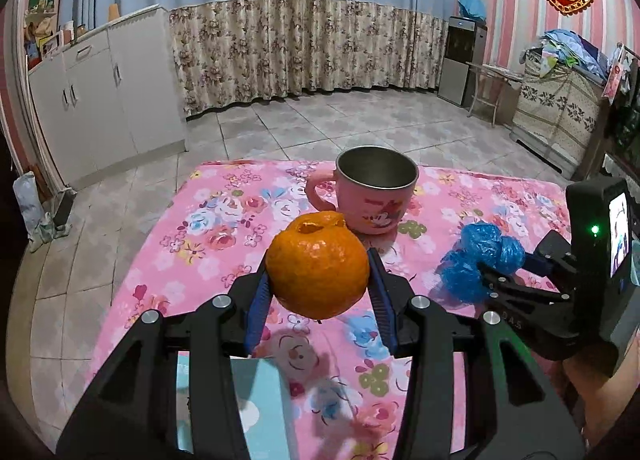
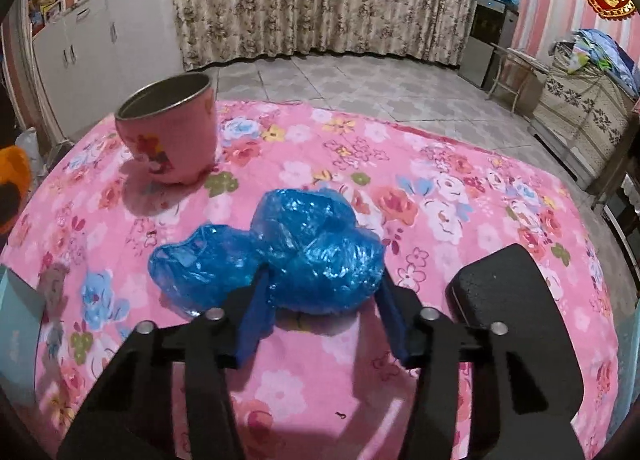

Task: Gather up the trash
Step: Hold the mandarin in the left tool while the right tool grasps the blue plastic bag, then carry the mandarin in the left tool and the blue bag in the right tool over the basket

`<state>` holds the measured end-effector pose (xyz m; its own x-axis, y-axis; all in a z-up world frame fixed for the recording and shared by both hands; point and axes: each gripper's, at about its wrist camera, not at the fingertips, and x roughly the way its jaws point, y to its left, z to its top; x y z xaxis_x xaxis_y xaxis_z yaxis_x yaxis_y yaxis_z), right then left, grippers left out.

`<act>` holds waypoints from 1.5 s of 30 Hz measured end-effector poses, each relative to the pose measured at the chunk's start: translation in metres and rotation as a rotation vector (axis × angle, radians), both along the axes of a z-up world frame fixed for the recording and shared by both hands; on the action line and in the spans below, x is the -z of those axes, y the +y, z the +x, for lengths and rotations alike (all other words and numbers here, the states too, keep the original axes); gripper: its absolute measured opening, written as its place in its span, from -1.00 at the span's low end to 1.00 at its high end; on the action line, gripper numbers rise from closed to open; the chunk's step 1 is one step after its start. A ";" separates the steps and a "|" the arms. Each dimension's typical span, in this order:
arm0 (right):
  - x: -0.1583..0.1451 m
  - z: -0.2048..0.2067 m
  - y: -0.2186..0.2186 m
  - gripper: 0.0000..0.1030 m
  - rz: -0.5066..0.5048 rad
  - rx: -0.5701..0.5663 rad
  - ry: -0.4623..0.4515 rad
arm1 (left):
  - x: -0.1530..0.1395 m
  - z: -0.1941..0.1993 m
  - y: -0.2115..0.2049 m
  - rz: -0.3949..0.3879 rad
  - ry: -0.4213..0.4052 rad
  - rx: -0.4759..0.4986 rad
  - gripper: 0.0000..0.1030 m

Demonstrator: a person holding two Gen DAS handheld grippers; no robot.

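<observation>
Evidently, the orange peel [image 1: 318,264] was clamped in the left gripper [image 1: 320,292] and the blue bag [image 2: 280,256] in the right gripper [image 2: 320,308], so both were best lowered squarely into the cup [image 1: 376,187] at twelve o'clock.

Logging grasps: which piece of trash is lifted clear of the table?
The orange peel, held in the left gripper with its shadow below. The blue plastic bag, in the right gripper, still rests on the tablecloth.
</observation>
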<state>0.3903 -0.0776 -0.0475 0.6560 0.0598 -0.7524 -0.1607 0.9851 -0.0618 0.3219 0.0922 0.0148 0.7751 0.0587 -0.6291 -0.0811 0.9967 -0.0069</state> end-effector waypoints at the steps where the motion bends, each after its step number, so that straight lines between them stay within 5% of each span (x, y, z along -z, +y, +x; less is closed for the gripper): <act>1: 0.000 -0.001 0.000 -0.23 0.001 -0.002 0.000 | 0.000 0.000 0.000 0.002 0.001 -0.002 -0.15; 23: -0.069 -0.071 -0.131 -0.36 0.081 0.136 -0.145 | -0.012 -0.011 -0.072 0.022 -0.004 0.109 -0.15; 45: -0.112 -0.159 -0.331 -0.36 0.048 0.421 -0.289 | -0.032 -0.017 -0.288 0.054 -0.058 0.365 -0.15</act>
